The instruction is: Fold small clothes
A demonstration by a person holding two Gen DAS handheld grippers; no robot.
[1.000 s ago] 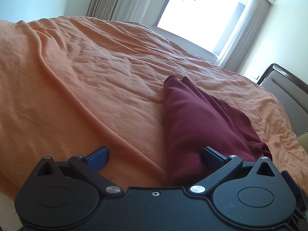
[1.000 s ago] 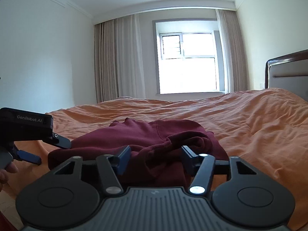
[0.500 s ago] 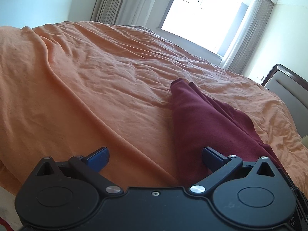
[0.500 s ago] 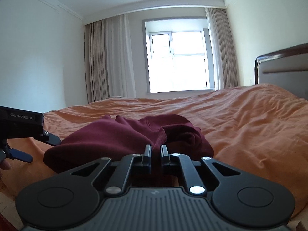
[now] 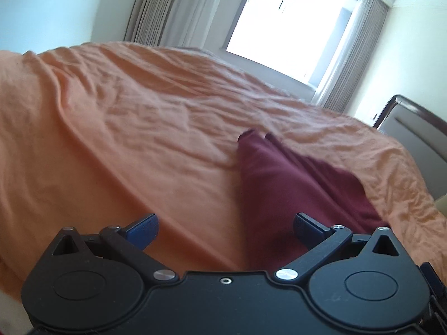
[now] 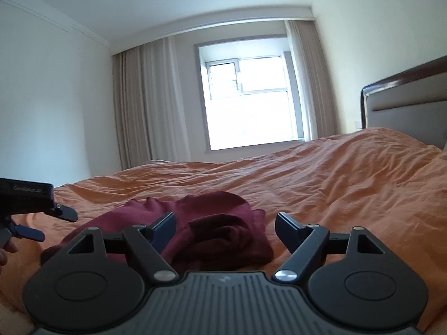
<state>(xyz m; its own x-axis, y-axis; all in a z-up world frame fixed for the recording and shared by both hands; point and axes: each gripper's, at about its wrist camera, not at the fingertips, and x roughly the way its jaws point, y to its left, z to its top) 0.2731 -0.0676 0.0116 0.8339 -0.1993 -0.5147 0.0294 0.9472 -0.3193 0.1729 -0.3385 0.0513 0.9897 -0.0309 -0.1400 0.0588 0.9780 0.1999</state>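
Across both views: orange bedspread [image 6: 335, 184] fills the scene, window [image 6: 251, 103] and curtains [image 6: 151, 106] at far wall, headboard [image 6: 405, 103] at right. Maroon garment [image 6: 223, 229] lies near the bed's near edge, partly folded, w/ a bunched roll on its right half in the right-wrist view. In the left-wrist view the garment [image 5: 282, 192] reads as a long wedge; its long axis runs from the near edge away toward the window, narrow end far, wide end near. Right gripper [image 6: 225, 230] sits just short of the cloth: jaws have just been opening, now spread wide, nothing pinched; the roll shows beyond the gap. Left gripper [image 5: 225, 227] also spread, its right finger over the garment's near left edge, no pinch; contact w/ cloth can't be told. It also shows at far left of the right-wrist view [image 6: 47, 223].

Risks (judgement): the loose roll may slump or unfold now it is released; a pinch taken on bunched layers could drag the fold askew, or catch bedspread w/ garment.
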